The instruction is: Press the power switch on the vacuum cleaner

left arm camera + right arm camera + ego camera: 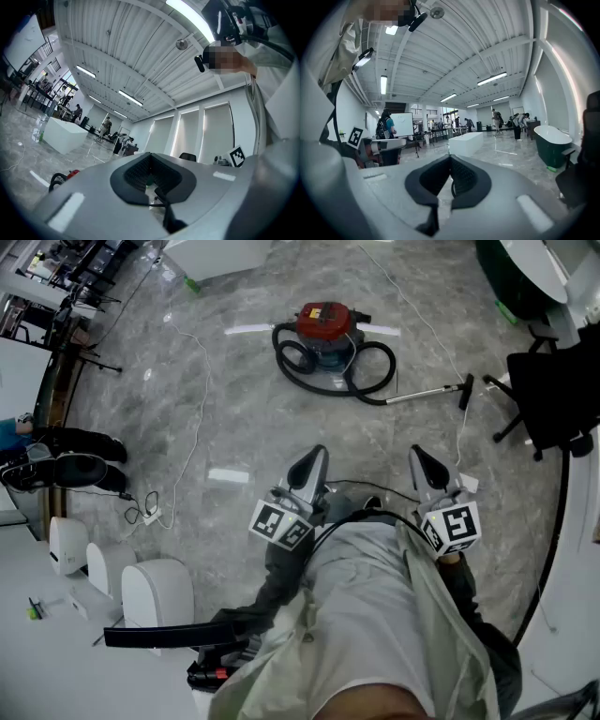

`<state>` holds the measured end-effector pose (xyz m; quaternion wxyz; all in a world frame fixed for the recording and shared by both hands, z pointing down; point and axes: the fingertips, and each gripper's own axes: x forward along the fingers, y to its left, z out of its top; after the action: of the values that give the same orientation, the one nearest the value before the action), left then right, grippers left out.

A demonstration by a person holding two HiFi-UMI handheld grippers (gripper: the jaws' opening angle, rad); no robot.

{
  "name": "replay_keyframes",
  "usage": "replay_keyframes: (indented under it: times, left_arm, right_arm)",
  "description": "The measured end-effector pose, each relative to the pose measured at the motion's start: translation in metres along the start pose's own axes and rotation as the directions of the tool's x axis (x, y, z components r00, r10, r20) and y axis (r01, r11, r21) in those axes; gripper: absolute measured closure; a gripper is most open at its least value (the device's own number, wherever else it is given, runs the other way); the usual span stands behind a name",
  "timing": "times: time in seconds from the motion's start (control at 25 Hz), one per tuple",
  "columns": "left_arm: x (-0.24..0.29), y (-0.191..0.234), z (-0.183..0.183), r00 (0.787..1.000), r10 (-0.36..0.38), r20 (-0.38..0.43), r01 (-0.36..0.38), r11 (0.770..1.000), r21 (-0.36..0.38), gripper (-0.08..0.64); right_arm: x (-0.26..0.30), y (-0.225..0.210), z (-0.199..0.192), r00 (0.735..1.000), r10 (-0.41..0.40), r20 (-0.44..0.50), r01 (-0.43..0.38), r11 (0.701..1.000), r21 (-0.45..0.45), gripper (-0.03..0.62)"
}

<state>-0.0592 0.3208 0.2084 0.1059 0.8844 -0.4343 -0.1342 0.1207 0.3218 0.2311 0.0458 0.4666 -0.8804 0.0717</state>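
Note:
The vacuum cleaner [323, 329], with a red top and dark blue body, stands on the grey marble floor far ahead. Its black hose [375, 371] loops around it, and the metal wand [427, 393] lies to its right. My left gripper [317, 457] and right gripper [418, 456] are held close to my body, well short of the vacuum, both with jaws together and nothing in them. In the left gripper view, the left gripper [149, 155] points up across the room, with the vacuum cleaner [71, 174] small at lower left. The right gripper [450, 158] faces a white counter [465, 142].
A power strip [150, 516] with a white cable lies on the floor at left. A black office chair [553, 399] stands at right, white machines [155, 592] at lower left. A person's dark boots [84, 457] are at the left edge. A tape mark [230, 476] lies ahead.

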Motion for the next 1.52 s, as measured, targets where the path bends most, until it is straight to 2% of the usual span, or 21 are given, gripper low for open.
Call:
replay_keyframes:
  times: [0.2, 0.64, 0.8, 1.16, 1.32, 1.52]
  left_arm:
    - [-0.008, -0.017, -0.004, 0.999, -0.047, -0.015, 0.047, 0.998, -0.034, 0.557]
    - [-0.016, -0.021, -0.008, 0.999, -0.047, -0.007, 0.047, 0.998, -0.051, 0.555]
    - [-0.022, -0.02, -0.005, 1.0, -0.03, 0.004, 0.031, 0.999, -0.034, 0.557]
    - [-0.035, -0.021, -0.009, 1.0, 0.012, 0.022, -0.012, 1.0, -0.02, 0.557]
    - [-0.037, -0.013, -0.005, 0.999, 0.041, 0.022, -0.04, 0.999, -0.011, 0.557]
    - [-0.028, 0.016, -0.011, 0.997, 0.075, 0.011, -0.075, 0.996, -0.037, 0.557]
  right_arm:
    - [-0.026, 0.011, -0.007, 0.999, -0.04, -0.024, 0.04, 0.999, 0.014, 0.591]
    - [-0.03, 0.016, -0.015, 0.999, -0.033, -0.033, 0.035, 0.998, 0.049, 0.591]
    - [-0.028, 0.015, -0.013, 1.0, -0.017, 0.003, 0.017, 0.999, 0.048, 0.591]
    - [-0.028, 0.015, -0.03, 1.0, 0.023, -0.004, -0.023, 0.999, 0.025, 0.591]
    - [-0.011, 0.015, -0.041, 0.996, 0.065, -0.056, -0.063, 0.998, 0.029, 0.591]
    - [0.013, 0.017, -0.042, 0.992, 0.087, -0.093, -0.089, 0.996, -0.018, 0.591]
